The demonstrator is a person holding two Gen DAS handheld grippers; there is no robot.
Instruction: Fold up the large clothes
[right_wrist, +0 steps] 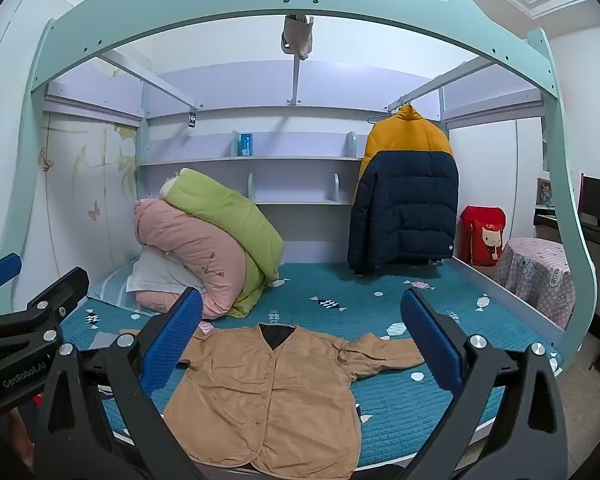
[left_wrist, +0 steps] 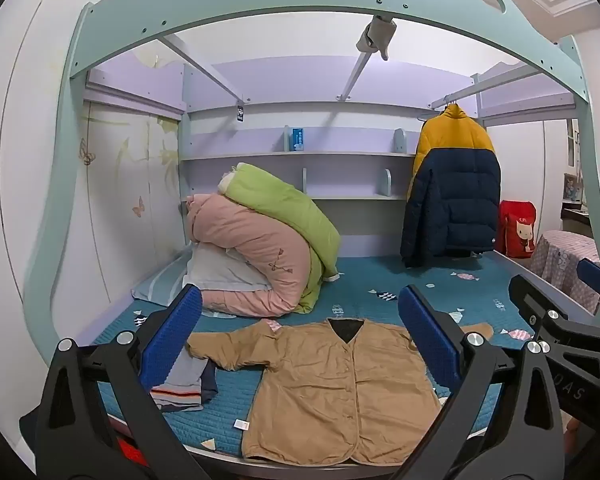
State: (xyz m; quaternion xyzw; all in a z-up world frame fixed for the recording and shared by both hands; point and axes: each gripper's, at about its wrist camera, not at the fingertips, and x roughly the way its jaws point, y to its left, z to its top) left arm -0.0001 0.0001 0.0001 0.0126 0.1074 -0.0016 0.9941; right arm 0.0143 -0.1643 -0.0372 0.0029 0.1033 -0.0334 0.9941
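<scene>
"CenRobot.AI" on left hand-held gripper [right_wrist: 16, 376] beside tan jacket [right_wrist: 276, 396]

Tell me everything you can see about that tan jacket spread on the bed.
The tan collarless button-front jacket lies flat, front up, on the teal quilted bed cover, hem toward the bed's near edge. It looks like thin, creased cotton with a dark lining showing at the V-neck. Its front is closed along a row of matching buttons. Both sleeves stretch outward. Neither gripper touches it; both hover open above.

Jacket [left_wrist: 332, 384] flat on bed [left_wrist: 412, 280]; rolled quilts [left_wrist: 268, 248] behind-left, hanging coat [left_wrist: 452, 192] behind-right.
</scene>
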